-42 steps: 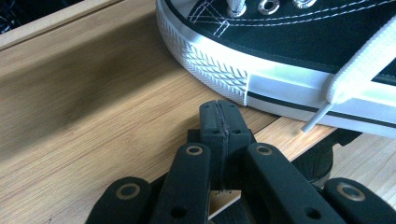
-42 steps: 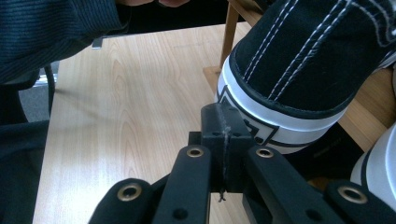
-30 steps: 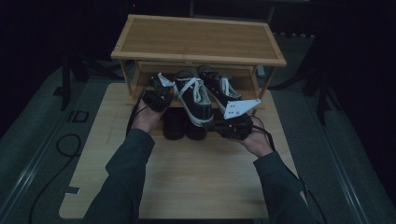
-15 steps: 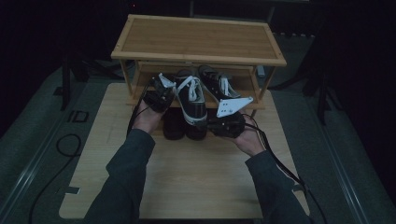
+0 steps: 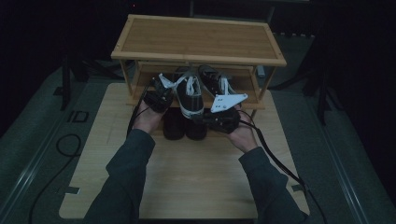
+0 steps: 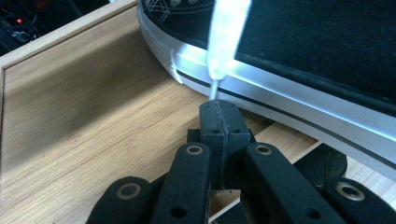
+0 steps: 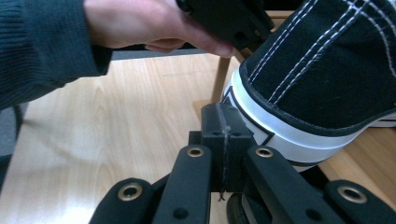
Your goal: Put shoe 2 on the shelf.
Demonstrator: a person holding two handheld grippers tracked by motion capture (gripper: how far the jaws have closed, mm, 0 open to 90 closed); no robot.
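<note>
High view: black sneaker on rack's lower shelf, toe toward person, between both claws. Left claw clamped on white lace; right claw closed empty, touching heel sole, sneaker to its right.

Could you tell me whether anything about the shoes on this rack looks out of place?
Yes: the near black sneaker sits askew on the lower shelf, its heel jutting past the front edge. Its white lace is pinched in the shut left tongs and drawn taut. The right tongs are shut beside its heel.
</note>
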